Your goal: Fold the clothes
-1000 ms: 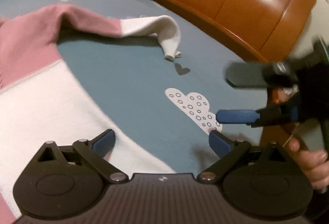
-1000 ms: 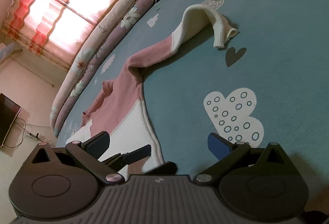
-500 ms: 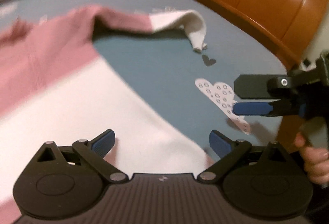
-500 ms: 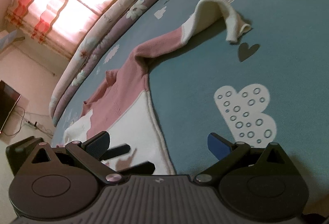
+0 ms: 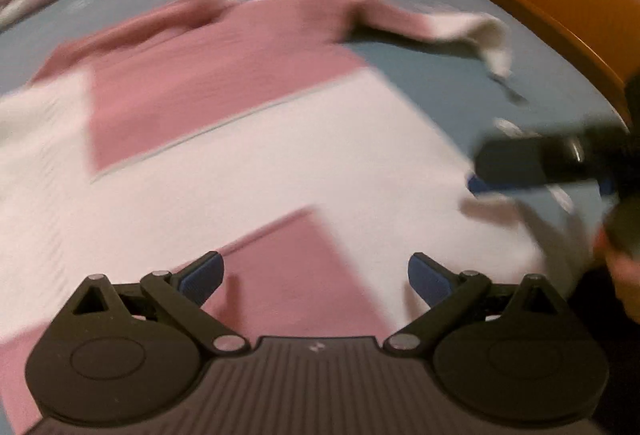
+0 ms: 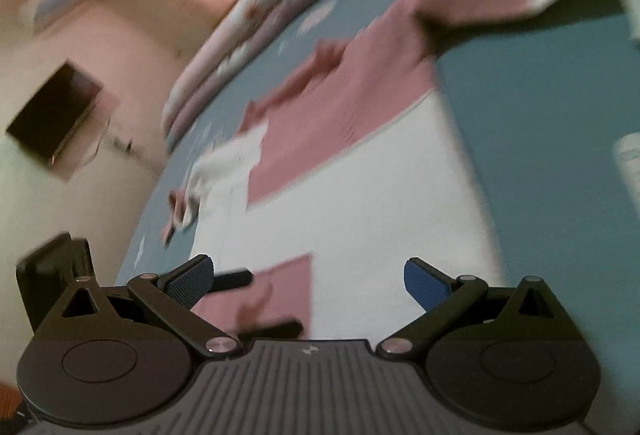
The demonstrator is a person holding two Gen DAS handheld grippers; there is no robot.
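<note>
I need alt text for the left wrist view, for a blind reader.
A pink and white sweater lies spread flat on a blue bedsheet, blurred by motion. The open left tongs hover over its hem; the right tongs show at the right edge.

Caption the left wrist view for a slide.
Open left gripper over a pink-and-white sweater on a blue bed, right gripper at its edge.

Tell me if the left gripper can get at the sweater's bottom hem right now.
Probably yes: the left gripper is open over the sweater, nothing lying between; the right gripper is off to its side.
</note>
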